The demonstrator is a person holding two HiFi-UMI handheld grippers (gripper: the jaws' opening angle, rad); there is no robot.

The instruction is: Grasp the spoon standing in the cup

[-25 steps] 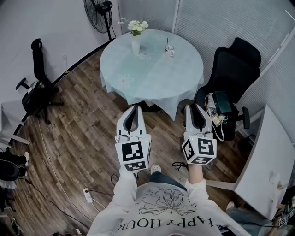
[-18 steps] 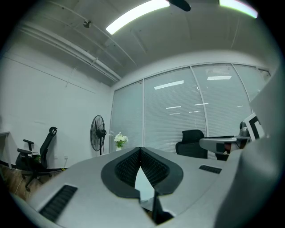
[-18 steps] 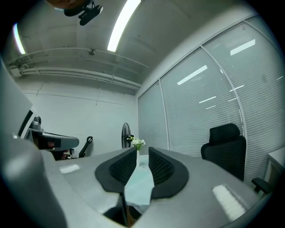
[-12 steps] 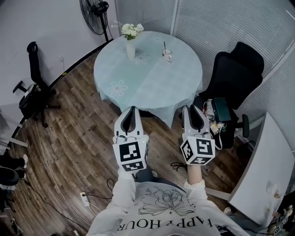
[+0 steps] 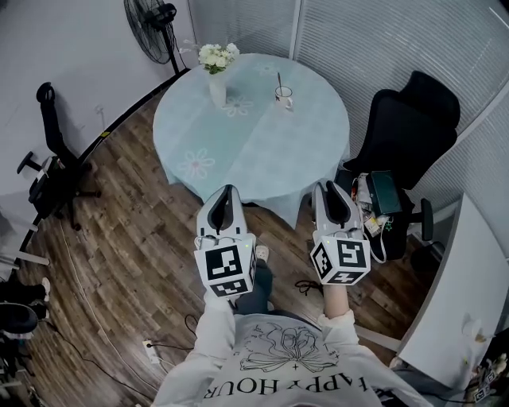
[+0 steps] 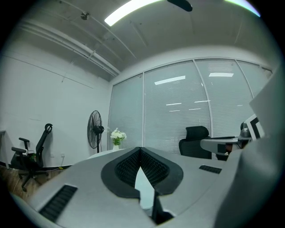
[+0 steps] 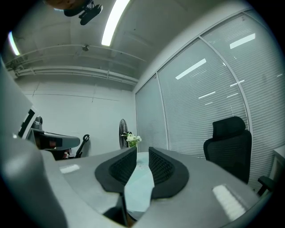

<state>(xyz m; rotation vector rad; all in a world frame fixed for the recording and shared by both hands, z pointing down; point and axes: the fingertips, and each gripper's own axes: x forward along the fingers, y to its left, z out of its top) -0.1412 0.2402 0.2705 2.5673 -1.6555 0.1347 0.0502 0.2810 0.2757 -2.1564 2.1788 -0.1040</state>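
Cut off by the lower frame edge: the person's torso and sleeves, with both hands hidden behind the marker cubes. Cropped at the right edge: a white desk (image 5: pixel 457 270). Cropped at the top: a standing fan (image 5: pixel 151 16). Heaped on the black office chair (image 5: pixel 413 119) to the right of the table: a clutter of items too small to name. Too small for any detail: the spoon (image 5: pixel 278 81), no more than a thin dark stem, and shown in the head view only.

On the far side of the round table (image 5: pixel 262 151), covered by a pale cloth: a white cup (image 5: pixel 283 97) with the spoon standing in it, handle up and leaning slightly left. To the left of the cup and apart from it: a white vase (image 5: pixel 217 87) holding pale flowers.

Held out side by side above the wooden floor, by the table's near edge and well apart from the cup, both aimed toward the table. Left gripper (image 5: pixel 228 191): clenched, tips pressed together, nothing between them. Right gripper (image 5: pixel 328 187): released, jaws parted with a clear gap, empty, only tablecloth showing through.
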